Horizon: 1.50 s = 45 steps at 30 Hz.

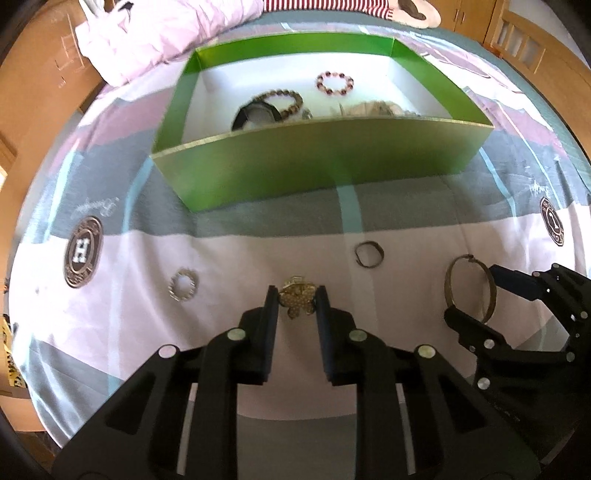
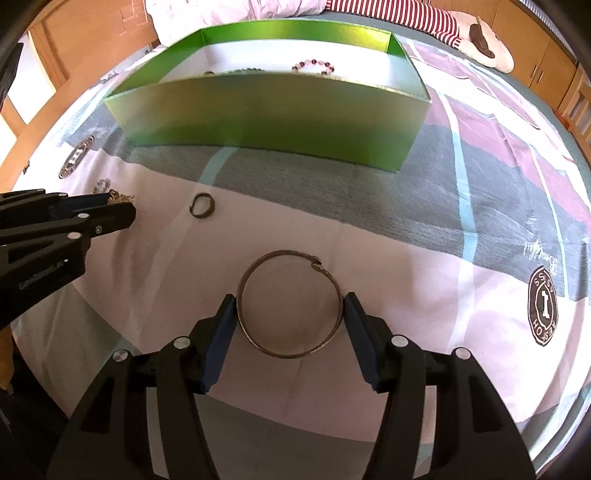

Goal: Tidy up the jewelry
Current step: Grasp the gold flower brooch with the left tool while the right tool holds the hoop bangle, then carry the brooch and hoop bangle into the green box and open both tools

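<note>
- Lying on a bed sheet (image 1: pixel 147 332) patterned in pink, grey and pale blue, the loose jewelry sits on the near side of a green box (image 1: pixel 317 162), which stands farther back on the bed.
- The left gripper (image 1: pixel 295 299) is low over the sheet, its jaws spread just wide enough to flank a gold flower-shaped brooch (image 1: pixel 297 300); the fingers sit just beside the brooch on either side, and I cannot tell whether they touch it.
- The right gripper (image 2: pixel 290 308) has its jaws spread wide around a thin metal bangle (image 2: pixel 290 304) that lies flat on the sheet; the left pad is at the bangle's rim and the right pad just beside it.
- Between the two grippers, a little farther off, lies a small dark ring (image 1: pixel 369 254), apart from both.
- To the left of the brooch sits a small beaded silver ring (image 1: pixel 183 284), well clear of the left gripper.
- Inside the box, on its white floor, rest a brown beaded bracelet (image 1: pixel 279 101), a purple and white beaded bracelet (image 1: pixel 334 83) nearer the far wall, a dark band (image 1: pixel 255 114) partly hidden by the near wall, and a pale tangle at the right that is too blurred to name.
- Beyond the box, a pink quilt (image 1: pixel 155 33) is bunched at the far left.
</note>
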### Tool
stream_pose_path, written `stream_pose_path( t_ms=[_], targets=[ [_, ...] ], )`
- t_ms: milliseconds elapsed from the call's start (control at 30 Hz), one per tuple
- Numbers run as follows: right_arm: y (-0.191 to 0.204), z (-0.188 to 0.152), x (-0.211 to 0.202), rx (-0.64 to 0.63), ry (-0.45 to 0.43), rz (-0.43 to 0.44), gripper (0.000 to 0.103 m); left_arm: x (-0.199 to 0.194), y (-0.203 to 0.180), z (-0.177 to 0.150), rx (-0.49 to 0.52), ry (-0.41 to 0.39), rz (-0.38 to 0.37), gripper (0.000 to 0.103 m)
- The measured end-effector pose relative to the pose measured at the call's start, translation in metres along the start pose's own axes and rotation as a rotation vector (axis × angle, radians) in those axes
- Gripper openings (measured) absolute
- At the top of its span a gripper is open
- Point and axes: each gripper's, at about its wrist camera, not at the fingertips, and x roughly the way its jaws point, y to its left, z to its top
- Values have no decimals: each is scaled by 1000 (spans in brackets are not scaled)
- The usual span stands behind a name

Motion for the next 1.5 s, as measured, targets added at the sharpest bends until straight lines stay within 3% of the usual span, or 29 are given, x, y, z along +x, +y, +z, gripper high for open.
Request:
stream_pose_path(
  t_ms=[200, 1500],
  targets=[
    [2, 3, -14, -12, -67, 17, 59, -10, 4, 4, 2, -50, 32, 20],
    [10, -3, -3, -56, -34, 12, 59, -4, -2, 3, 25, -32, 44, 21]
  ],
)
